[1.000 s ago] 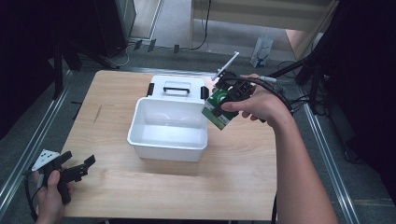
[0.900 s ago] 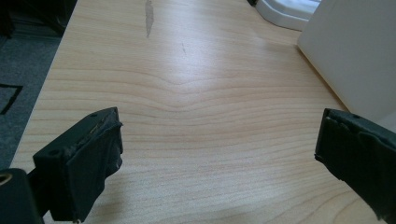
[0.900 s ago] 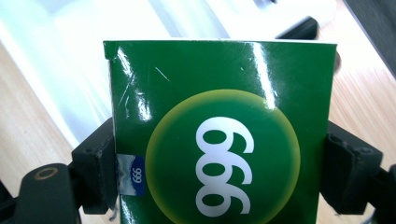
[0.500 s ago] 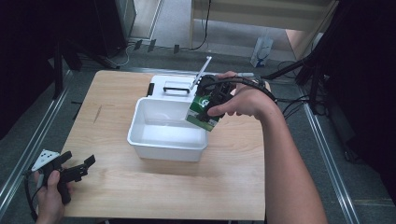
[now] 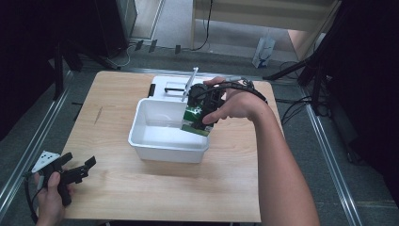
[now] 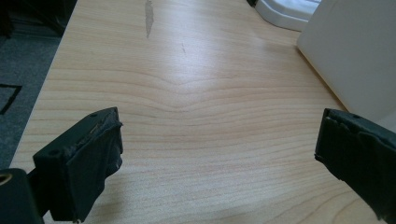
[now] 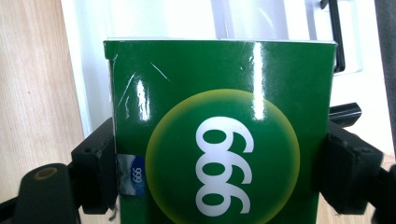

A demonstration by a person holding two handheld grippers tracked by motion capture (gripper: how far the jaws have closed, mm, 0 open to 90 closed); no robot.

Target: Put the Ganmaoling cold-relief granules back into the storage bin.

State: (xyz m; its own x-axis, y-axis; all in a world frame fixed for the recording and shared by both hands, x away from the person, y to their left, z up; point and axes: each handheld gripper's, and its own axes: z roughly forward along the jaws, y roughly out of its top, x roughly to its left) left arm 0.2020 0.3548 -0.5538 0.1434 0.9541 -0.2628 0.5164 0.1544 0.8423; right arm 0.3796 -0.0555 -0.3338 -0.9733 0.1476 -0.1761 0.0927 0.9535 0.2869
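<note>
Green box (image 7: 219, 140) clamped in your right gripper (image 5: 203, 112), tilted over right rim of white tub (image 5: 141, 123). Your left gripper (image 5: 80, 170): jaws wide apart, low over wooden table (image 5: 117, 183).

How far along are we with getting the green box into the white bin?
Done: the right tool has the green box clamped between its jaws and holds it over the white bin's right edge, the bin's lid off behind it. In hand: lowering it in. Left: releasing the box; nothing lies in the bin yet. The left tool waits open near the table's front-left corner.
</note>
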